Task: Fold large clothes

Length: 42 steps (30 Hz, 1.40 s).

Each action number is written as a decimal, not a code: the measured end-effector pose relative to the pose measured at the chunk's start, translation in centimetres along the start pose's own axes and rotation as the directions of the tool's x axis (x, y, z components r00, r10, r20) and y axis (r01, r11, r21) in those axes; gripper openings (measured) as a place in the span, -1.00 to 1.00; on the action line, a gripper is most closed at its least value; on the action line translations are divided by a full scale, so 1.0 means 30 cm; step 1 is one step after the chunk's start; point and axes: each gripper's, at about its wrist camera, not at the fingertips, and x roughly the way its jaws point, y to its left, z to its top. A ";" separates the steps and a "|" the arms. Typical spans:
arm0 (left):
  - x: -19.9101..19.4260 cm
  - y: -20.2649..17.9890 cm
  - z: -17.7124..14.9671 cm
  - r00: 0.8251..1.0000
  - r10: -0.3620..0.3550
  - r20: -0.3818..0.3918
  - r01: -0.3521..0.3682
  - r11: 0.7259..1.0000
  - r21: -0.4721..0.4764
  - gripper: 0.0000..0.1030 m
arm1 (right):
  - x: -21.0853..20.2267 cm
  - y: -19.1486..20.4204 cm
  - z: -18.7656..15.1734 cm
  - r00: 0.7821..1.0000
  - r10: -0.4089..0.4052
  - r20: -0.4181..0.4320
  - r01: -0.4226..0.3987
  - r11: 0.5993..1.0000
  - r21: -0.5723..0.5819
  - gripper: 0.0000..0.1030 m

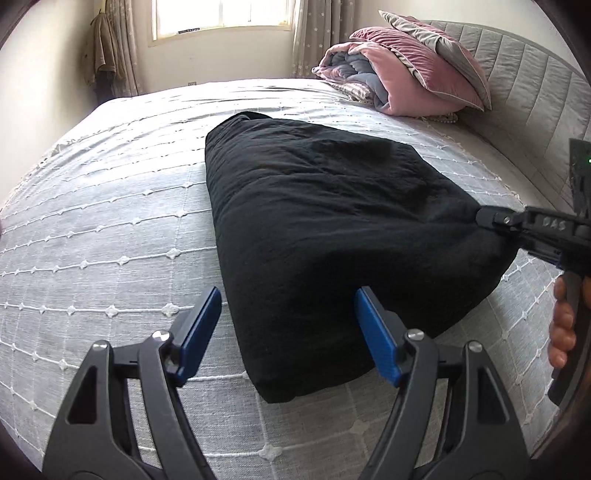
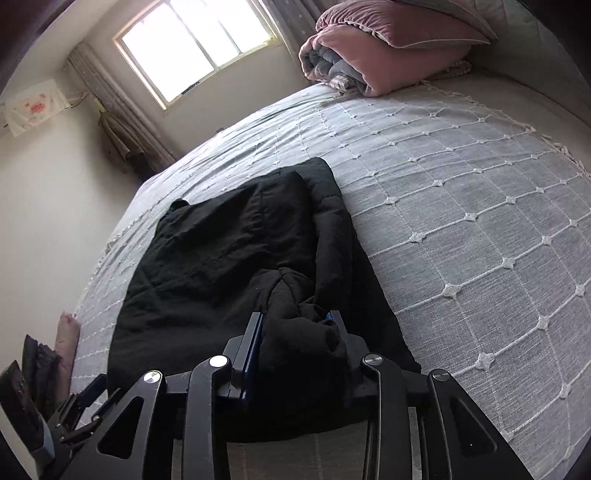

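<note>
A large black padded garment (image 1: 332, 229) lies partly folded on the grey bedspread (image 1: 110, 221). My left gripper (image 1: 288, 332) is open, its blue pads (image 1: 201, 328) standing either side of the garment's near left corner without gripping it. My right gripper (image 1: 487, 218) is at the right edge of the left wrist view, shut on the garment's right corner and lifting it slightly. In the right wrist view the right gripper (image 2: 295, 332) is shut on a bunched fold of the black garment (image 2: 229, 258). The left gripper (image 2: 86, 397) shows at the lower left.
A rolled pink and grey quilt with pillows (image 1: 402, 74) sits at the bed's head by the padded headboard (image 1: 532, 92). A window (image 1: 221, 14) and curtains are beyond the far side. Bare bedspread (image 2: 461, 221) lies to the right of the garment.
</note>
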 end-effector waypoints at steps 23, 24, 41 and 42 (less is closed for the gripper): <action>0.051 0.035 -0.024 0.985 -0.156 -0.078 0.149 0.984 -0.093 0.59 | 0.060 -0.096 -0.023 0.999 0.007 -0.038 -0.005 0.998 0.059 -0.28; 0.036 0.053 -0.015 0.986 -0.154 -0.067 0.146 0.983 -0.108 0.59 | 0.047 -0.085 -0.019 1.000 0.000 -0.030 0.002 0.999 0.047 -0.19; 0.021 0.142 0.014 0.990 -0.139 0.008 0.137 0.965 -0.223 0.12 | -0.082 0.221 -0.087 0.995 -0.034 0.095 0.060 0.957 -0.286 -0.29; 0.028 0.138 0.010 0.990 -0.137 0.008 0.136 0.966 -0.219 0.10 | -0.055 0.228 -0.099 0.996 -0.055 0.073 0.074 0.950 -0.303 -0.36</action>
